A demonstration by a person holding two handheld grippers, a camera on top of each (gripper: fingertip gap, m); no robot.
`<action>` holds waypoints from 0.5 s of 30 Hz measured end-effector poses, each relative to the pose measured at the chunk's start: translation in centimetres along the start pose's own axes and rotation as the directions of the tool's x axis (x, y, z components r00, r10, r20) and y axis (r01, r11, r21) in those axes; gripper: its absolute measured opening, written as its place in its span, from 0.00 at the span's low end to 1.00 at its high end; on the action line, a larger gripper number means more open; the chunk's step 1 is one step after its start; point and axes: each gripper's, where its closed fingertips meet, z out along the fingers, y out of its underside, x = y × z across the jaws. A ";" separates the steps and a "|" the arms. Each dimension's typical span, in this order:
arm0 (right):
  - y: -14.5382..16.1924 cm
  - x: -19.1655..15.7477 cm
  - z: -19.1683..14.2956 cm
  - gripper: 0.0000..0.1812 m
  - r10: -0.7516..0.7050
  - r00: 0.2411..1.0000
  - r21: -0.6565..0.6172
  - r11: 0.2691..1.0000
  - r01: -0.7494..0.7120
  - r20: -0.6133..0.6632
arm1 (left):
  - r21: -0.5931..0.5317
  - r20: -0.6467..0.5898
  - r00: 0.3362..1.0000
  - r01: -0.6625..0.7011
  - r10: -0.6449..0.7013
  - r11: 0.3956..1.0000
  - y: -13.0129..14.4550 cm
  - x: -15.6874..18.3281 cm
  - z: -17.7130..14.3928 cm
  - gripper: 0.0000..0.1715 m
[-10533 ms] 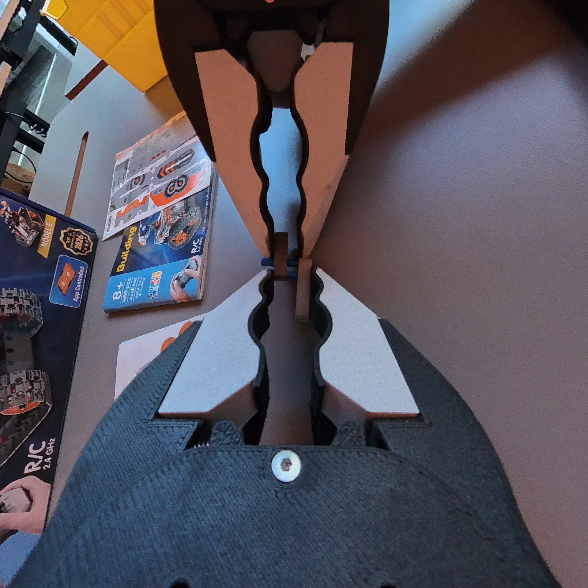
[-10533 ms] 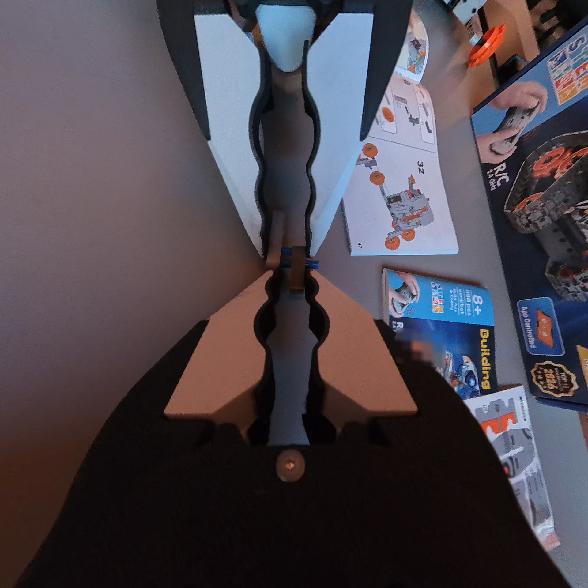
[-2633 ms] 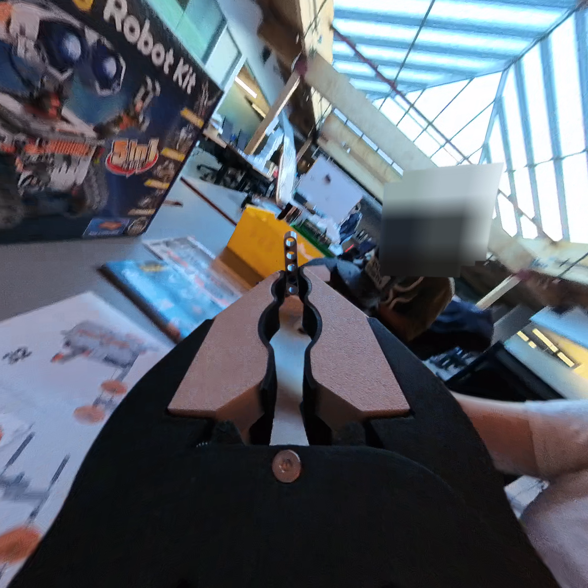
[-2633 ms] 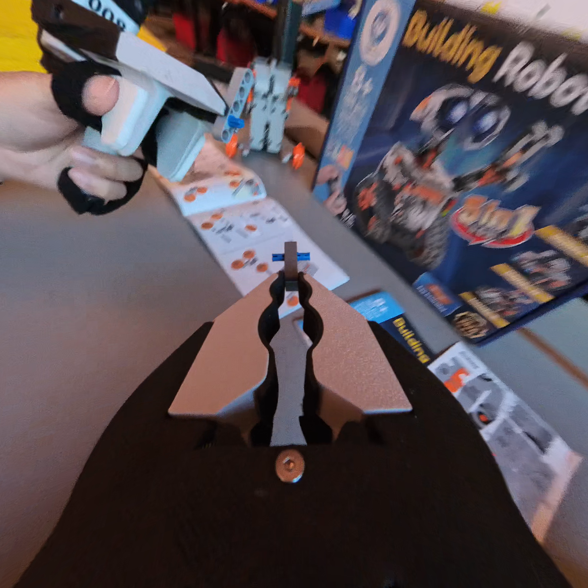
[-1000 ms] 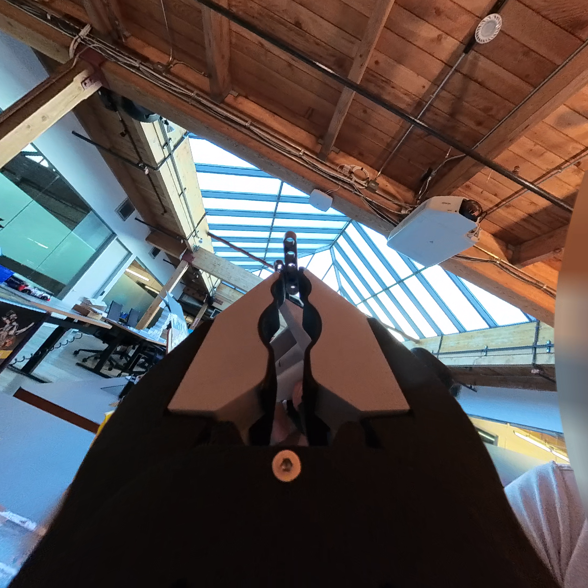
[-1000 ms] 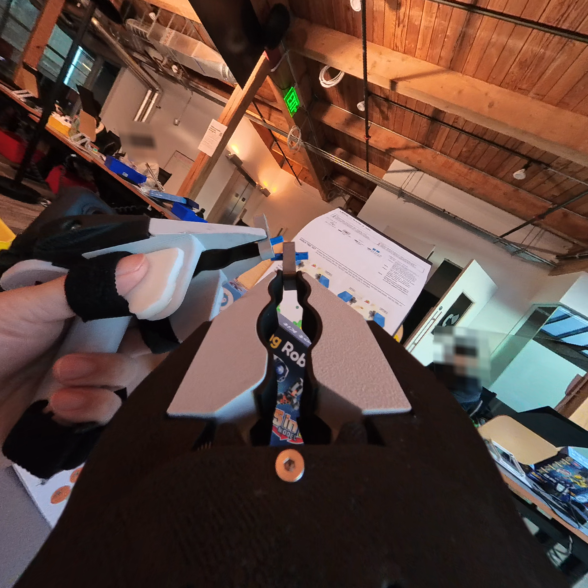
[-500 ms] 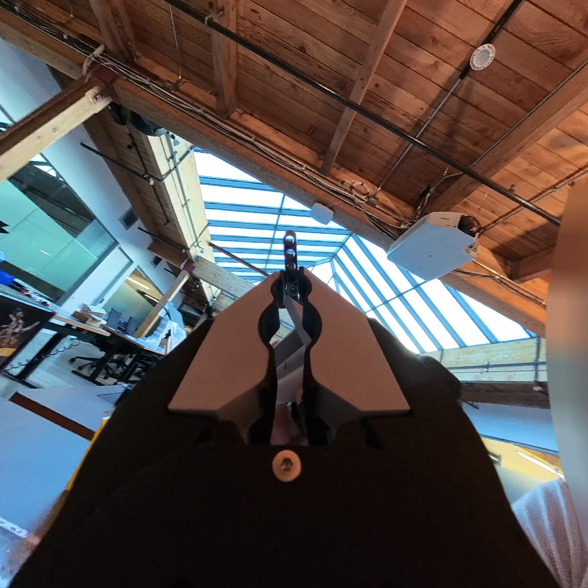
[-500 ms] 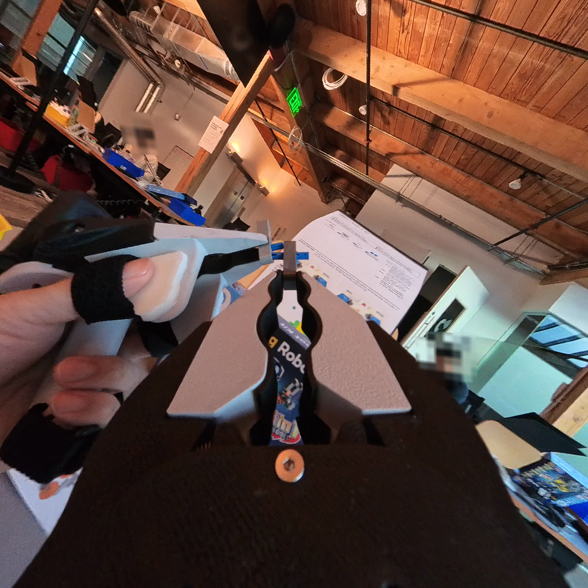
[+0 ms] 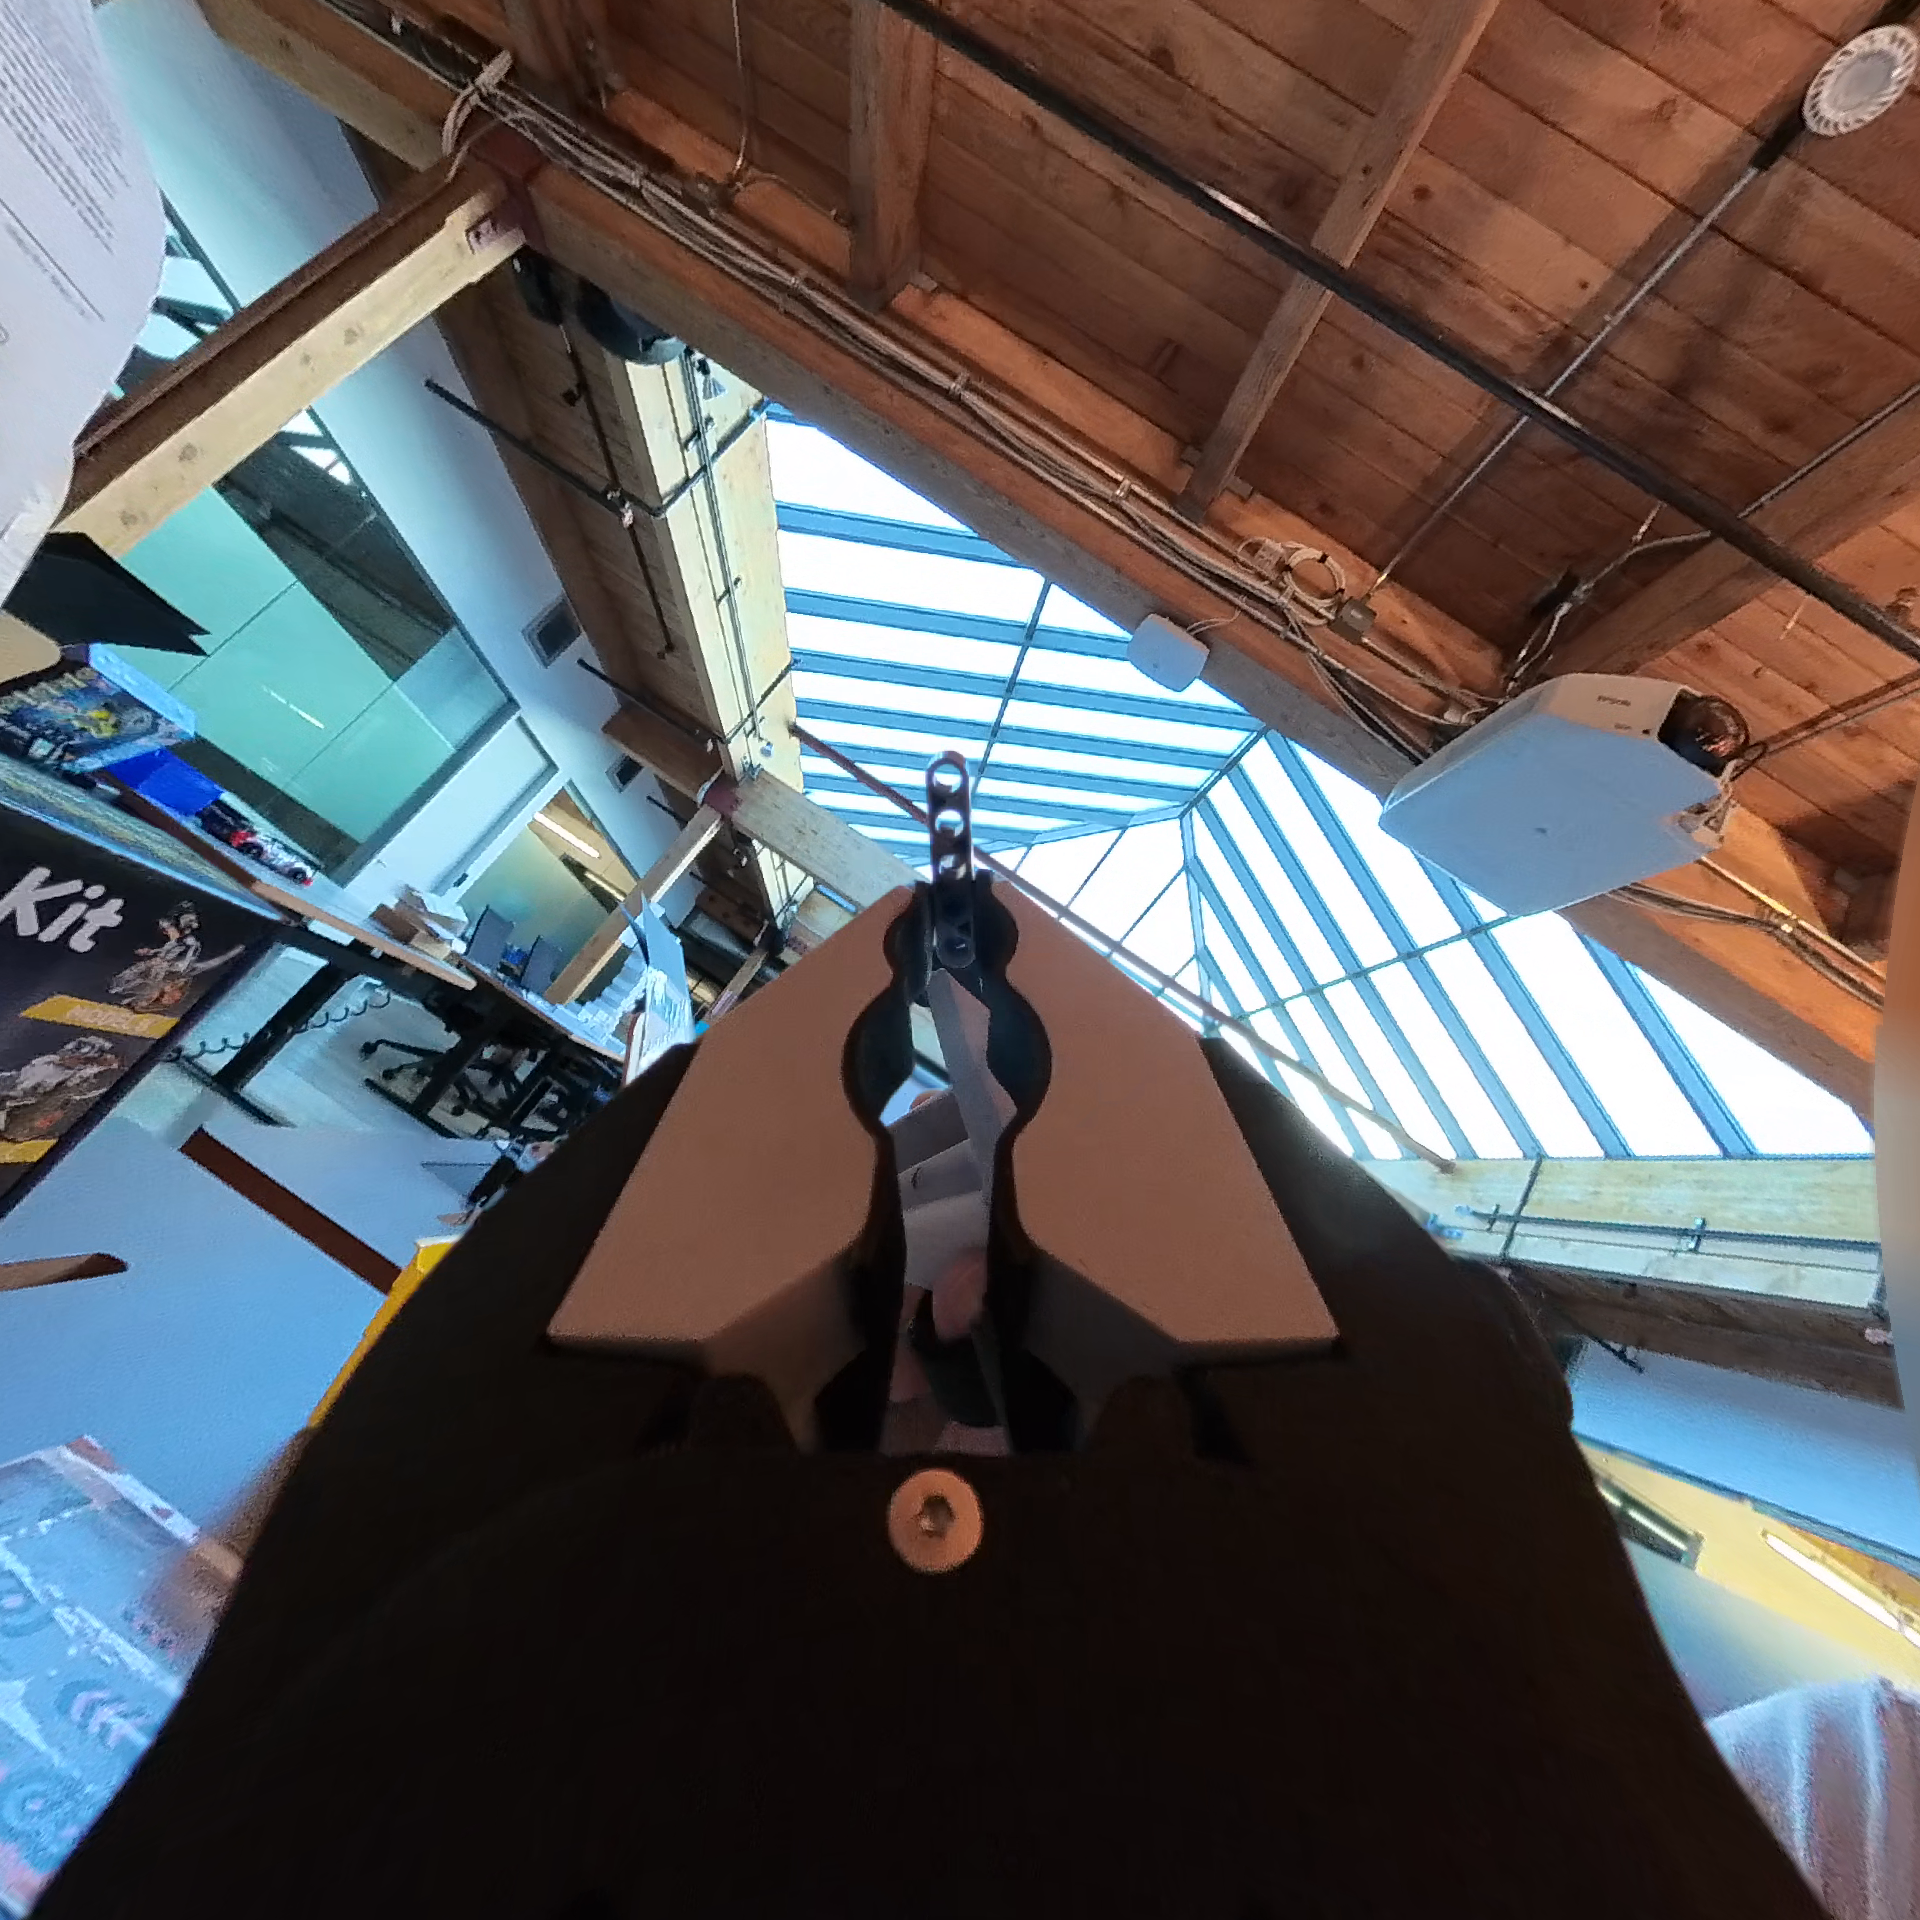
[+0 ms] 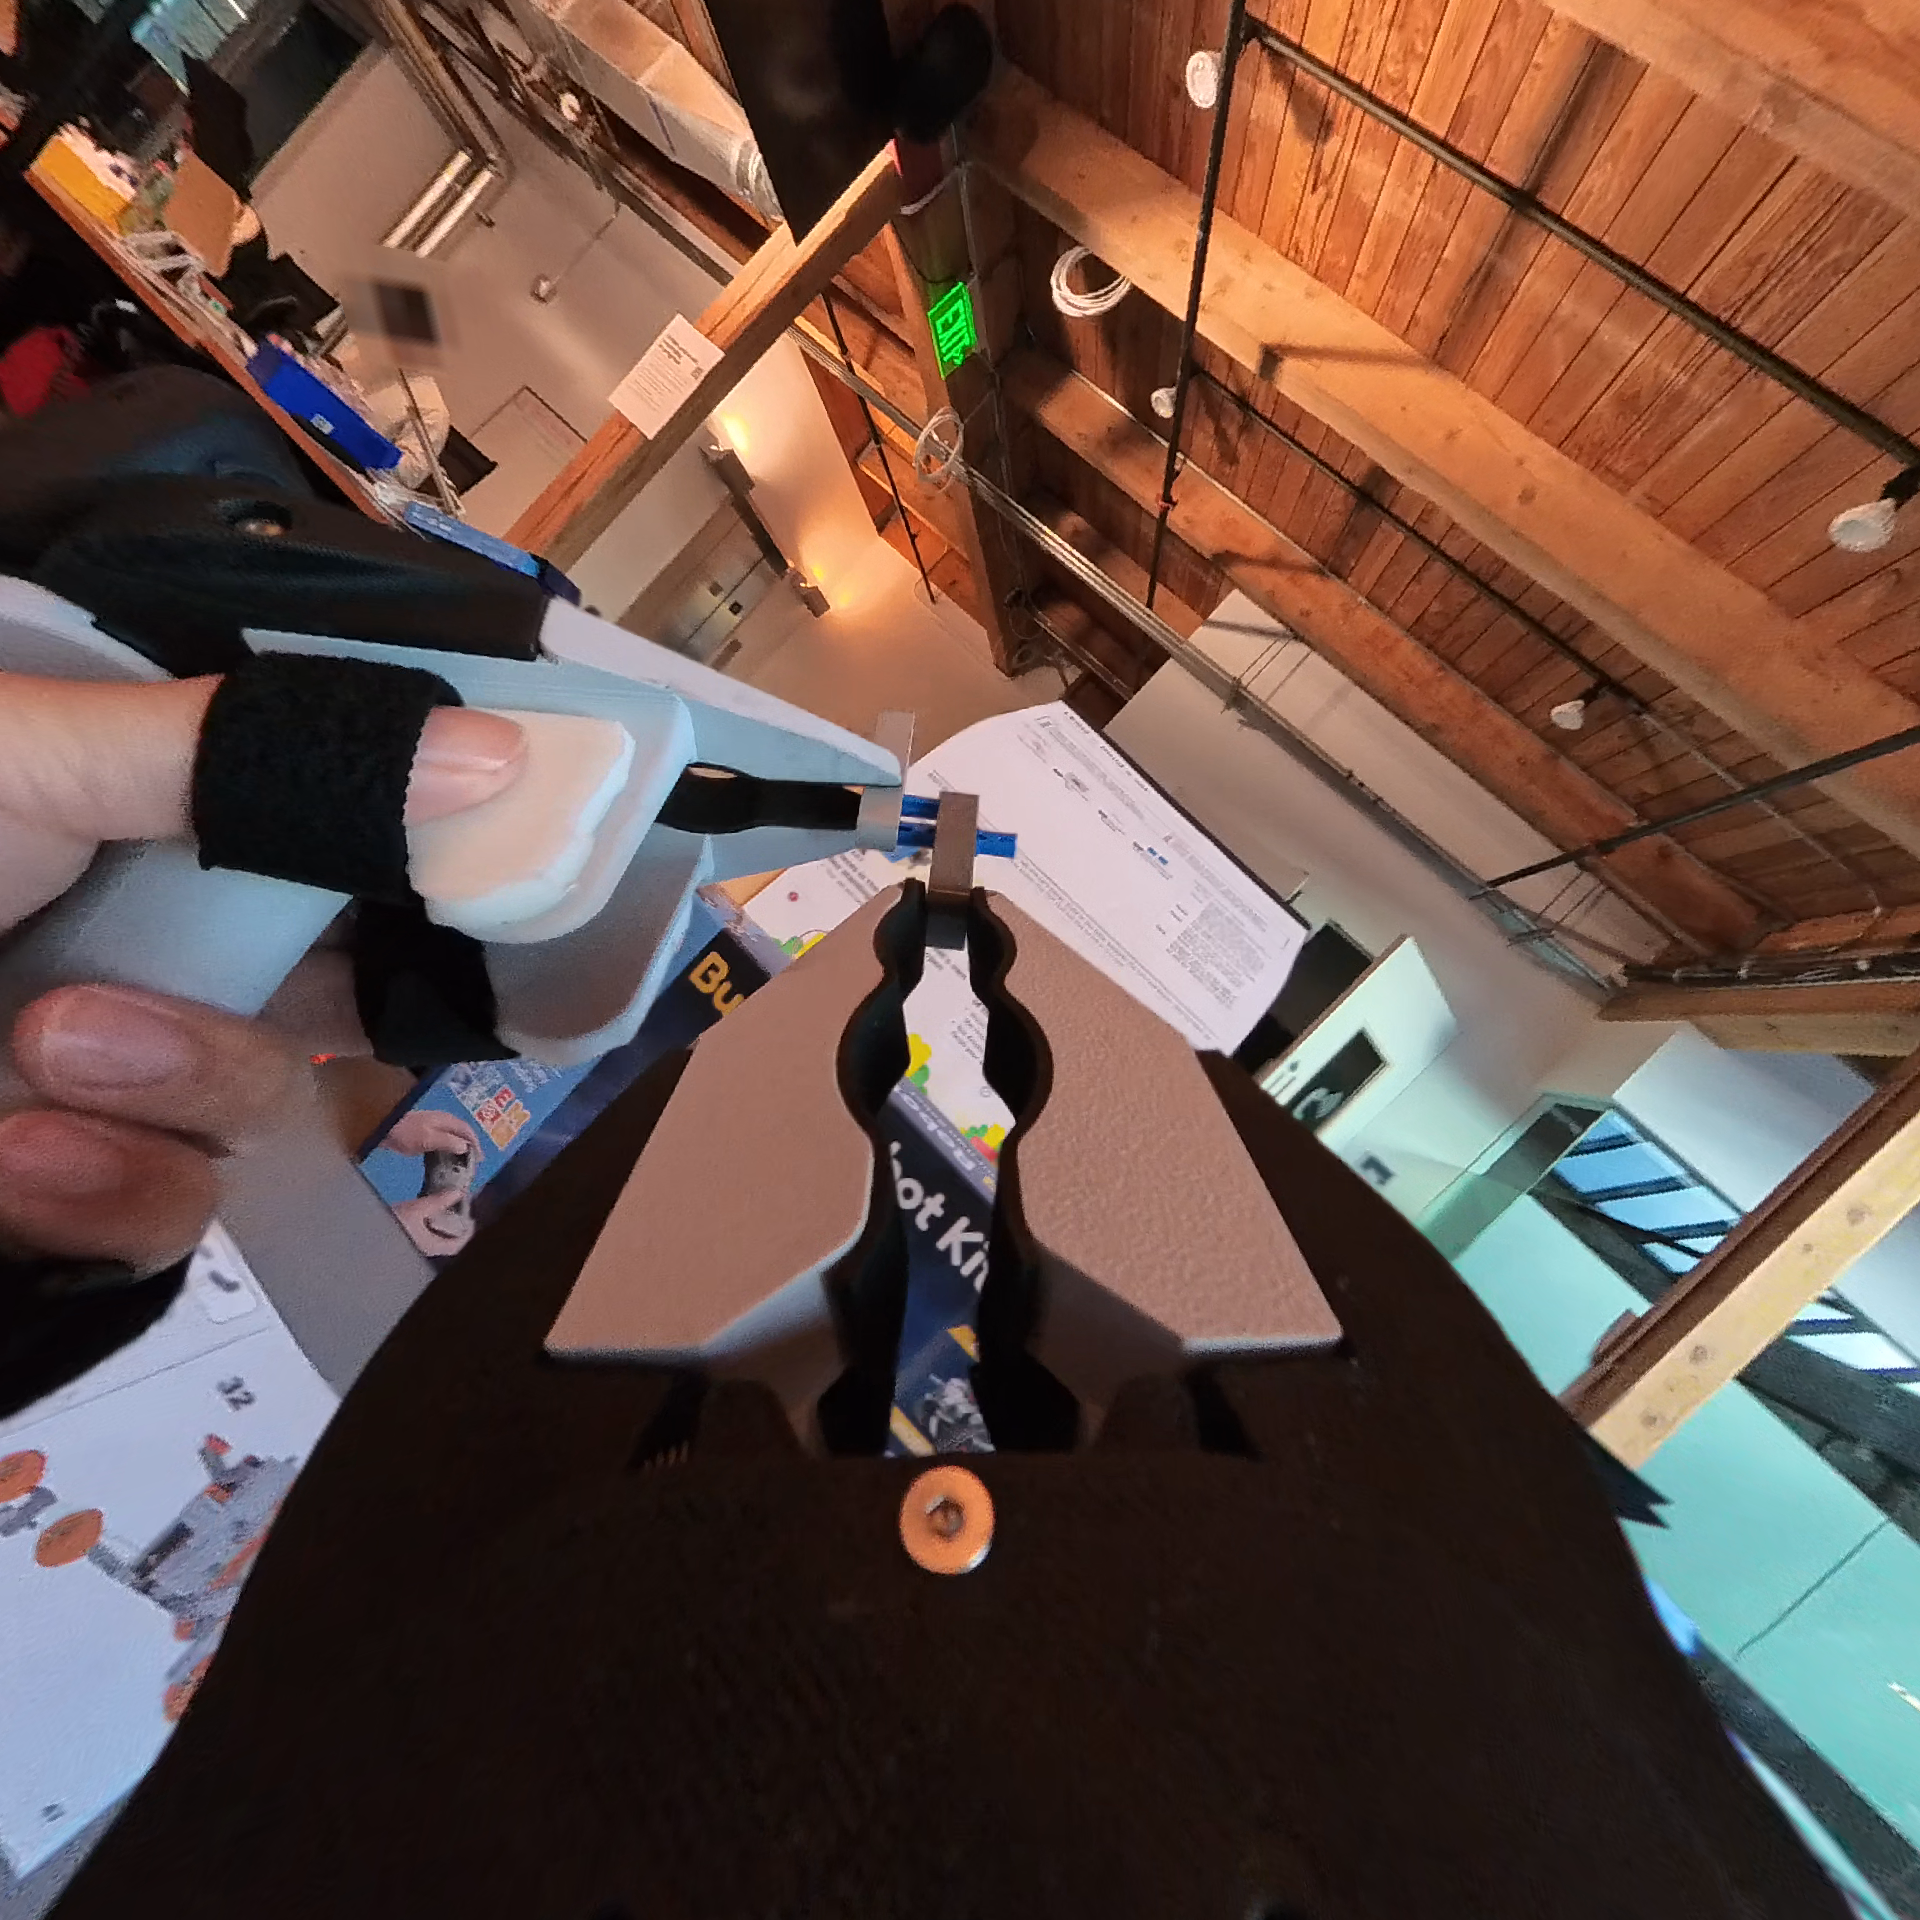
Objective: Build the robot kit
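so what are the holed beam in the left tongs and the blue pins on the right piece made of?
Holed beam: looks like moulded hard plastic, grey, smooth, with evenly round holes; the backlight leaves the exact finish unclear. Blue pins: likely the same kind of rigid plastic, saturated even colour, through a grey beam clamped in the right tongs.

I am counting two grippers, my left gripper (image 9: 948, 914) and right gripper (image 10: 943, 904). I am seeing two grey beams, one beam (image 9: 949, 821) per grip, two blue pins (image 10: 992, 842), one projector (image 9: 1548, 784), one instruction booklet (image 10: 125, 1538).
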 end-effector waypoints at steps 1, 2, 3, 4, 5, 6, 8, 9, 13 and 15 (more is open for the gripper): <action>0.0 0.0 0.0 0.03 0.022 1.000 0.004 1.000 -0.022 0.005 | -0.007 0.004 1.000 -0.002 0.003 1.000 0.1 -0.1 0.0 0.02; 0.1 0.0 0.0 0.03 0.026 1.000 0.003 1.000 -0.026 0.003 | -0.008 0.006 1.000 0.008 -0.007 1.000 0.1 -0.1 0.1 0.02; 0.3 -0.1 0.0 0.03 0.012 1.000 -0.008 1.000 -0.012 0.004 | -0.003 0.016 1.000 0.019 -0.019 1.000 0.1 -0.3 0.0 0.02; 0.4 -0.2 0.1 0.03 0.000 1.000 -0.016 1.000 0.000 0.010 | 0.003 0.026 0.999 0.021 -0.021 1.000 0.0 -0.5 -0.1 0.02; 0.6 -0.4 0.1 0.03 -0.004 1.000 -0.021 1.000 0.005 0.023 | 0.009 0.033 0.999 0.016 -0.017 1.000 0.0 -0.8 -0.2 0.02; 0.9 -0.5 0.1 0.03 -0.003 0.999 -0.028 1.000 0.005 0.043 | 0.015 0.040 0.999 0.017 -0.017 1.000 0.1 -1.0 -0.2 0.03; 1.6 -0.5 0.1 0.03 0.007 0.997 -0.043 0.999 -0.004 0.071 | 0.018 0.047 0.998 0.043 -0.044 0.999 0.4 -1.6 -0.3 0.02; 1.8 -0.5 0.0 0.03 0.016 0.997 -0.050 0.999 -0.013 0.075 | 0.025 0.048 0.997 0.056 -0.057 0.998 0.5 -1.9 -0.3 0.02; 2.7 -0.9 0.2 0.03 0.000 0.996 -0.085 0.996 0.008 0.086 | 0.042 0.075 0.994 0.072 -0.075 0.997 0.6 -2.9 -0.5 0.02; 2.9 -0.9 0.3 0.03 0.030 0.996 -0.093 0.995 -0.022 0.084 | 0.034 0.081 0.994 0.077 -0.079 0.996 0.6 -3.1 -0.5 0.02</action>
